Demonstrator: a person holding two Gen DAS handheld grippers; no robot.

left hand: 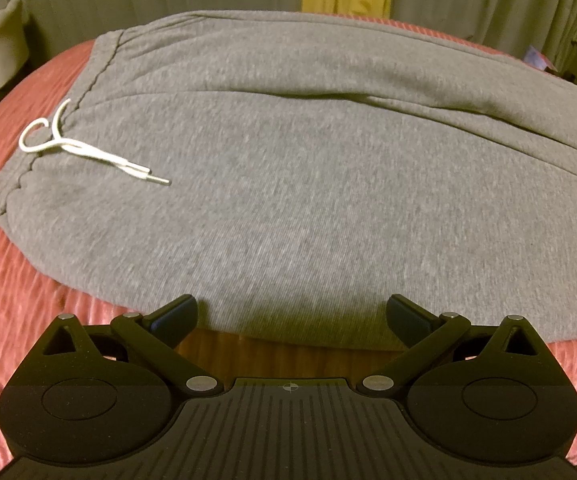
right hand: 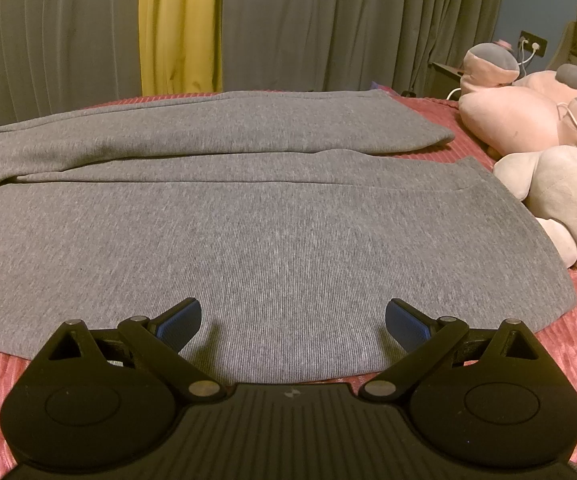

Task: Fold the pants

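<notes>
**Pants spread flat, folding not yet begun**

Left wrist view: the grey pants (left hand: pixel 288 184) fill mid-frame on the pink bedspread (left hand: pixel 28 300), drawstring (left hand: pixel 88 148) at left. The left gripper (left hand: pixel 291 316) is spread wide and empty at the near edge.

Right wrist view: both legs lie side by side, apart, plush toys (right hand: pixel 528 120) at right. The right gripper (right hand: pixel 293 320) is likewise released. No fold looks made; every fold remains.

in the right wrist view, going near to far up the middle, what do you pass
right gripper → near pant leg → far pant leg → red bedspread → curtains
</notes>
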